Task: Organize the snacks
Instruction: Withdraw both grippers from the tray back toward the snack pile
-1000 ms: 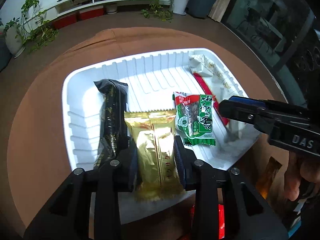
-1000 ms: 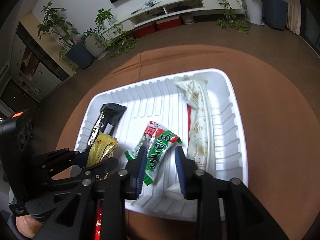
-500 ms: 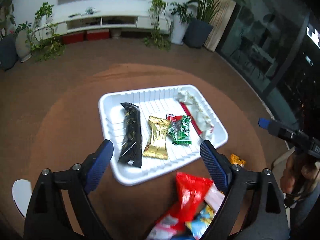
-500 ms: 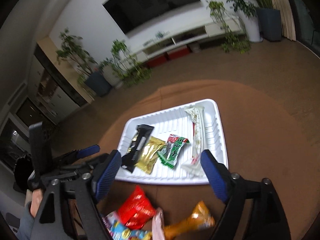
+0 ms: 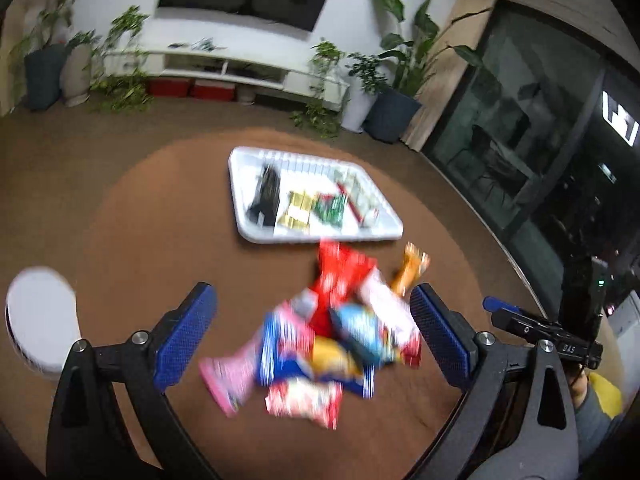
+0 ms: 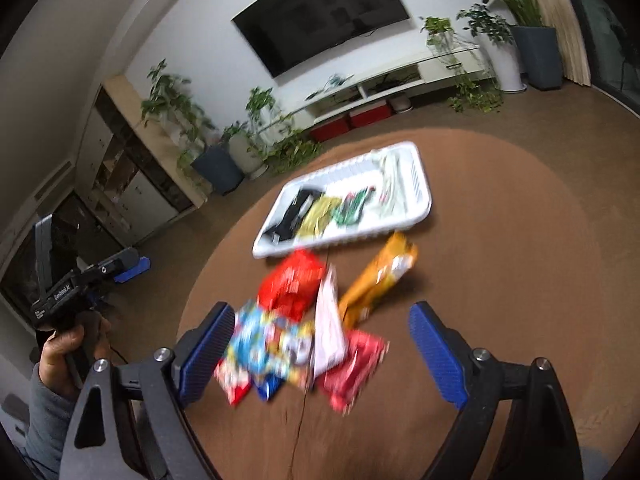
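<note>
A: Our snack pile (image 5: 324, 344) lies near us; the white tray (image 5: 240, 216) beyond holds four packets.

B: Light, crinkly, slippery, we'd guess — pinch a flat edge. Left gripper (image 5: 314, 344) and right gripper (image 6: 322, 352) gape empty.

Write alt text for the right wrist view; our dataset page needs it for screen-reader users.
An open hand-held gripper hovers above a loose pile of colourful snack packets on a round brown table. Beyond lies a white tray holding several packets, in a blurred living room.
</note>
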A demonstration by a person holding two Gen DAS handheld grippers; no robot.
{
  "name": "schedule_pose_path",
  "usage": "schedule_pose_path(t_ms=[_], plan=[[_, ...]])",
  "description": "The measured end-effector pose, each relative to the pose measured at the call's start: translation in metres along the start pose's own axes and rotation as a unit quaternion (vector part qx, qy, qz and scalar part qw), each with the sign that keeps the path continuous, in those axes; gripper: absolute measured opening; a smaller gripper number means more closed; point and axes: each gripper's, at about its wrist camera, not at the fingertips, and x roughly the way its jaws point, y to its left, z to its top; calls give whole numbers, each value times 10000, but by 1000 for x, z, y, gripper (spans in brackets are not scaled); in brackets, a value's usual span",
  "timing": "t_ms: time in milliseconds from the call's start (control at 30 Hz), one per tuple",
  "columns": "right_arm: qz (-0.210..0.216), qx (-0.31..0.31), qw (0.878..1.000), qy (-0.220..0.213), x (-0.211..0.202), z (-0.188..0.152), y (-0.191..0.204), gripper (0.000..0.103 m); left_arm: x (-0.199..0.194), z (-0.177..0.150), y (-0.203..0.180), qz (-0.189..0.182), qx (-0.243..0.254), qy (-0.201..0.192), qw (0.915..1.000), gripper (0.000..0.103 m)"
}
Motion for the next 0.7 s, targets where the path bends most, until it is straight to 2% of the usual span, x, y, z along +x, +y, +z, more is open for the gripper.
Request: schedule_pose_path(t_ms=[67,167,267,333,467,700], plan=[[-85,-207,9997,39,1,-15,8,91,-1,-30,1,3,-287,15,9996,98],[-111,-671,9976,159,8,-30,24,91,2,-71,4,-260,-910,123,9954,98],[20,-1135,9932,261,12,-36,40,90,2,-100,0,-298,-1064,206,9937,98],[42,-1684,9852,310,18,-38,59,90,-2,-111,-3,-310,-1094,178,9934,98],[116,-2811,9579,570,40,-36,82,88,-1,-118,0,-351,-1236,136,9916,98],[380,-3587,9250,1192,88,-29,90,79,2,-117,-3,-290,-1204,110,9922,98]])
